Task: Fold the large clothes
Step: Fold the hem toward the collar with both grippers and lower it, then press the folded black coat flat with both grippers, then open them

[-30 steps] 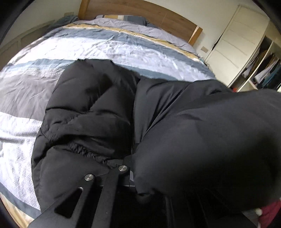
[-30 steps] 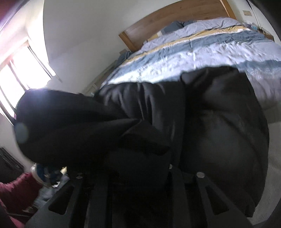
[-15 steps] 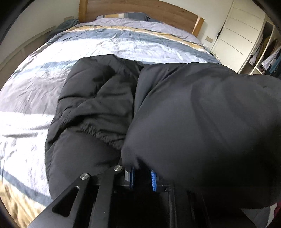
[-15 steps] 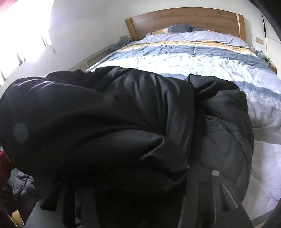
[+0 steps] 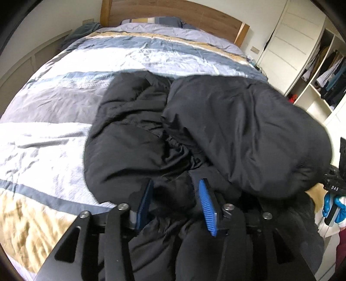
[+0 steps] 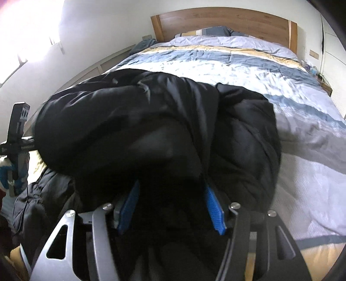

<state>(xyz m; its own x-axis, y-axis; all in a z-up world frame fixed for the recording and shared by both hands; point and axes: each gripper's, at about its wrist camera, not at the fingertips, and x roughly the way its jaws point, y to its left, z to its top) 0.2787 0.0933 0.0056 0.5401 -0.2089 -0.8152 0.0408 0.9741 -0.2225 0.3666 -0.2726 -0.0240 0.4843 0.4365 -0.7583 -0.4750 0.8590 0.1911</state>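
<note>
A large black puffy jacket (image 5: 216, 129) lies bunched on the striped bed, with one thick fold laid over the rest; it also fills the right wrist view (image 6: 151, 129). My left gripper (image 5: 175, 190) is open, its blue pads (image 5: 206, 205) apart with loose jacket fabric lying between them. My right gripper (image 6: 170, 194) is open too, its blue pads (image 6: 214, 207) spread wide around dark fabric at the jacket's near edge. The right gripper's body shows at the right edge of the left wrist view (image 5: 337, 194).
The bed (image 5: 64, 97) has a blue, white and tan striped cover and a wooden headboard (image 5: 173, 13). A white wardrobe and open shelves with clothes (image 5: 324, 71) stand to the right. A bright window (image 6: 26, 32) is on the left wall.
Both grippers have opened and let go of the jacket. The lifted fold has come down onto the rest of the jacket on the bed.
</note>
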